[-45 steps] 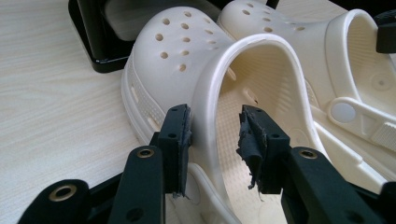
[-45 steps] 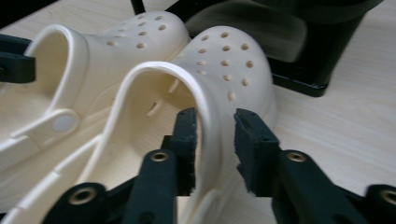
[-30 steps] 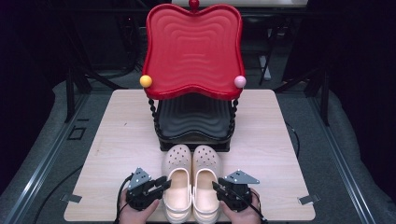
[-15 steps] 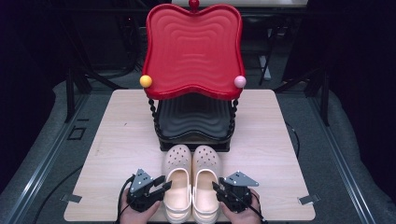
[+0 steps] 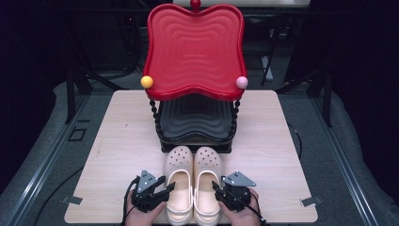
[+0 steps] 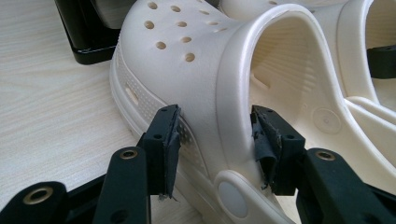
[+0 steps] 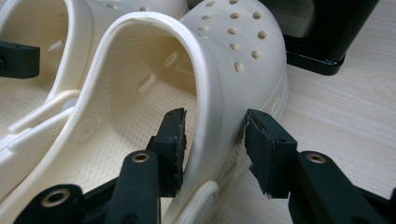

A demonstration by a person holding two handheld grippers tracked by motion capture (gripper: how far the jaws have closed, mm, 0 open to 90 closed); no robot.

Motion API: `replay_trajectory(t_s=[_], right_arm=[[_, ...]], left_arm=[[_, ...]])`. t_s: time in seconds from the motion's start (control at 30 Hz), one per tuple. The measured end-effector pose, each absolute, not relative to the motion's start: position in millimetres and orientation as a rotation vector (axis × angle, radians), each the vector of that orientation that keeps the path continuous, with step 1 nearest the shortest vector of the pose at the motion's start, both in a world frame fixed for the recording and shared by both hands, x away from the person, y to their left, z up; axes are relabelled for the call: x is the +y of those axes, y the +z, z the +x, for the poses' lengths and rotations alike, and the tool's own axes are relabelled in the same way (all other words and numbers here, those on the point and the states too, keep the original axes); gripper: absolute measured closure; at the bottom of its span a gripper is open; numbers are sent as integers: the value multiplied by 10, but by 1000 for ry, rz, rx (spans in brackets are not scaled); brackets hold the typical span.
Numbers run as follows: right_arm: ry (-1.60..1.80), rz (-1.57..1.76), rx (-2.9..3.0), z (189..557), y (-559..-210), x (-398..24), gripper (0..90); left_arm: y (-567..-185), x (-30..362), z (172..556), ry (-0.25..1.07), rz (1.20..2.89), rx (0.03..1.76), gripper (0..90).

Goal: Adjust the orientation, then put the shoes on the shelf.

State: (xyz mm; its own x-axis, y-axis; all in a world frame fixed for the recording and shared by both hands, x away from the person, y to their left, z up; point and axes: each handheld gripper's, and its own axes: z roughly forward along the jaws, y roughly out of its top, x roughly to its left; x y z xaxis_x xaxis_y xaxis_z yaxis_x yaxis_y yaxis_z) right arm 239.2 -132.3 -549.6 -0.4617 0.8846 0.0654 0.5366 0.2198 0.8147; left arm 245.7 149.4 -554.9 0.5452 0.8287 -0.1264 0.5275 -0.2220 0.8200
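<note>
Two cream perforated clogs stand side by side at the table's near edge, toes toward the stand: the left clog [image 5: 179,181] [image 6: 196,70] and the right clog [image 5: 208,181] [image 7: 224,60]. My left gripper [image 5: 165,186] [image 6: 215,140] straddles the left clog's outer side wall. Its jaws have just been opening, and the pads [image 6: 170,144] stand slightly off the wall. My right gripper [image 5: 217,187] [image 7: 215,140] straddles the right clog's outer side wall. Its jaws too have just been opening, and a gap shows at the outer pad [image 7: 264,149].
A two-tier stand sits at the table's middle back, with a red wavy tray [image 5: 195,47] on top and a black tray [image 5: 195,120] below, just beyond the clogs' toes. The wooden table [image 5: 117,141] has bare surface to the left and right.
Both grippers' jaws stand wider apart around the clog walls than before. The hands and the clogs have stayed in place.
</note>
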Motion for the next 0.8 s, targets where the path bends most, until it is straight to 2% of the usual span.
replay_trajectory(t_s=[0.2, 0.5, 0.8], right_arm=[[1122, 1339, 2084, 2394, -5498, -1308, 600], [1147, 1378, 2076, 2401, -5469, -1327, 680], [1173, 1401, 2065, 2399, -5472, -1343, 689]], left_arm=[[-5543, 1500, 2452, 422, 1893, 1109, 563], [-5526, 1504, 2439, 425, 1887, 1108, 625], [-5518, 1516, 2426, 415, 1876, 1115, 665]])
